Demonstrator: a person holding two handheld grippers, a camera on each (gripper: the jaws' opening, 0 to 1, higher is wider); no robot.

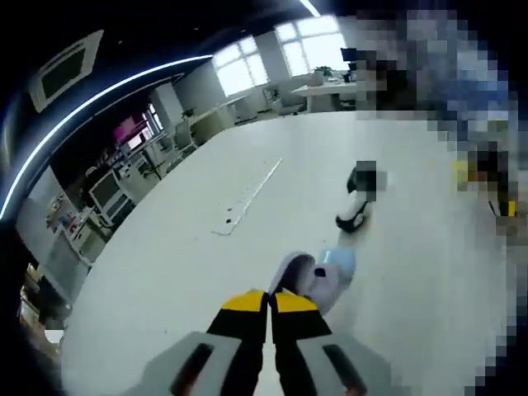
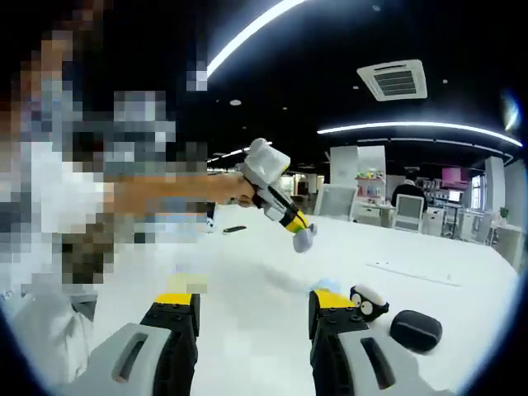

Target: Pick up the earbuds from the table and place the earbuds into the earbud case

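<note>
Open-plan office, white table (image 2: 247, 264). Right gripper (image 2: 252, 309) low, jaws apart, just beside black-and-white earbud (image 2: 369, 302) and dark oval case (image 2: 415, 329), well inside table's edges. Beyond, left gripper (image 1: 270, 294) aloft, pinched together on pale lilac piece (image 1: 307, 276). Advisable: square, slow closing on earbud.

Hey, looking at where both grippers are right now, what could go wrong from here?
1. The left gripper pinches a lilac object with just the tips of its fingers, up off the white table. It could slip out and drop.
2. The black-and-white earbud lies outside the open right gripper, beside one finger. Closing here would probably miss it or knock it toward the dark oval object.
</note>
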